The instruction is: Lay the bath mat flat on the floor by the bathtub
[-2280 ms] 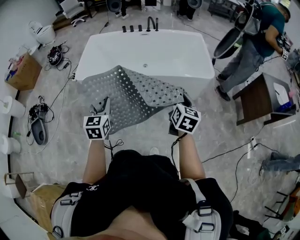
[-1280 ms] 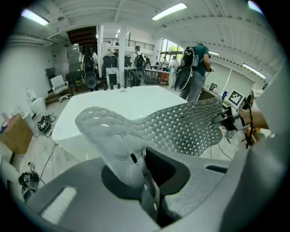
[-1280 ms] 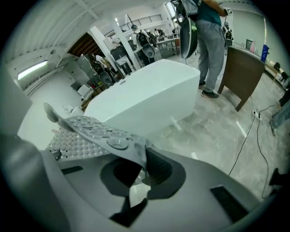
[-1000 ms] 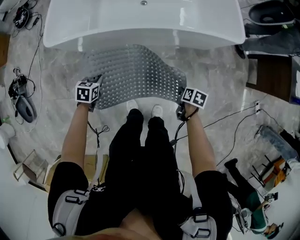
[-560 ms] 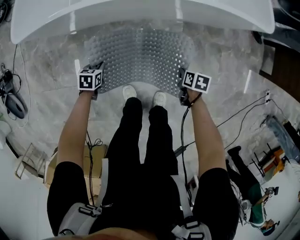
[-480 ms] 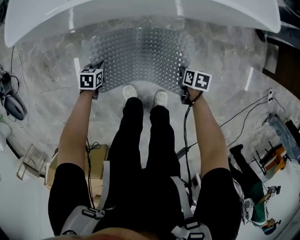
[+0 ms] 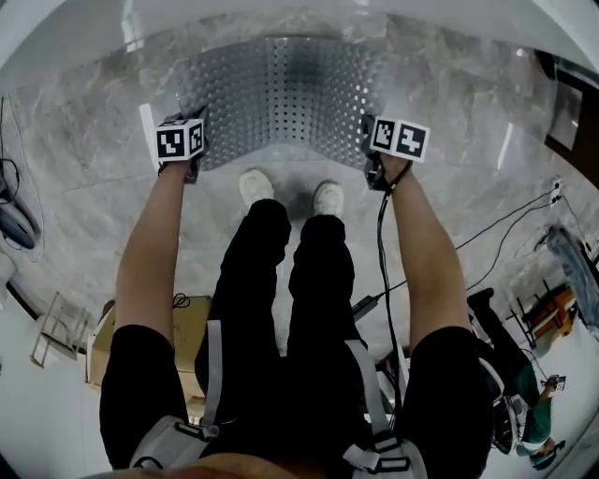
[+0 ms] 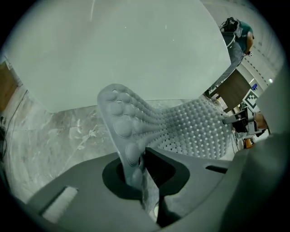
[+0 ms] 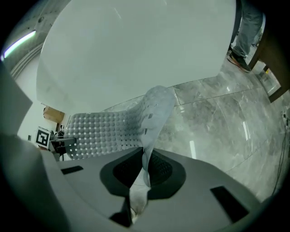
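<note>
The grey perforated bath mat [image 7: 281,94] is spread low over the marble floor [image 7: 84,168] in front of the white bathtub [image 7: 56,19]. My left gripper [image 7: 192,159] is shut on the mat's near left corner; in the left gripper view the bumpy mat edge [image 8: 124,136] is pinched between the jaws. My right gripper [image 7: 372,164] is shut on the near right corner, and the mat edge [image 9: 152,122] rises from its jaws in the right gripper view. The mat's middle sags between the two grips, its near edge just beyond the person's white shoes [image 7: 255,185].
The bathtub wall [image 8: 113,50] fills the background close ahead. Cables [image 7: 524,215] run across the floor at the right, a cardboard box [image 7: 192,323] sits behind the person's legs at the left, and another person [image 9: 247,27] stands by a dark wooden table [image 8: 235,84] at the right.
Both grippers have carried the mat from draped over the tub rim down to the floor in front of the tub. The view has moved closer and lower; the grips are unchanged.
</note>
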A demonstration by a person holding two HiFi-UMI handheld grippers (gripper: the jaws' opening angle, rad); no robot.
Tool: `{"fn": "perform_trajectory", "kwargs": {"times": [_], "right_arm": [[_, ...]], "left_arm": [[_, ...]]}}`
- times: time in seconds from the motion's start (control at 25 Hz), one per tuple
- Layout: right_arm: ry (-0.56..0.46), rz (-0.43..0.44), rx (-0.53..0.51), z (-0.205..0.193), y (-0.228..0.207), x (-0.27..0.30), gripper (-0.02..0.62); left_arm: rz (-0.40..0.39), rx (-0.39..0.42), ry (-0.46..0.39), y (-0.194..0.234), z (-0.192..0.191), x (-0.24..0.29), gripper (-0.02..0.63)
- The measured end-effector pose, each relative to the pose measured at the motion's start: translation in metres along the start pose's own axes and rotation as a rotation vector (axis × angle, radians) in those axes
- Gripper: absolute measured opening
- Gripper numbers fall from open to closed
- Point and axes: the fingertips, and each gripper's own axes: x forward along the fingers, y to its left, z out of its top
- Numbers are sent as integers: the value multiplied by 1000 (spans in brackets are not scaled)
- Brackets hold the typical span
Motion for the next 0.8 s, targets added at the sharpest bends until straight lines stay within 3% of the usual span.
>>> {"fn": "perform_trajectory", "kwargs": {"times": [0.32, 0.52, 0.8], "right_arm": [[-11, 11, -36, 10, -1, 55, 23], [-6, -51, -58, 14, -17, 79, 23], [-43, -135, -84, 7, -54, 107, 23]], "left_arm": [[63, 20, 12, 38, -12, 45, 29], [63, -35, 9, 62, -21, 66, 29], [134, -3, 18, 86, -27, 93, 29]]}}
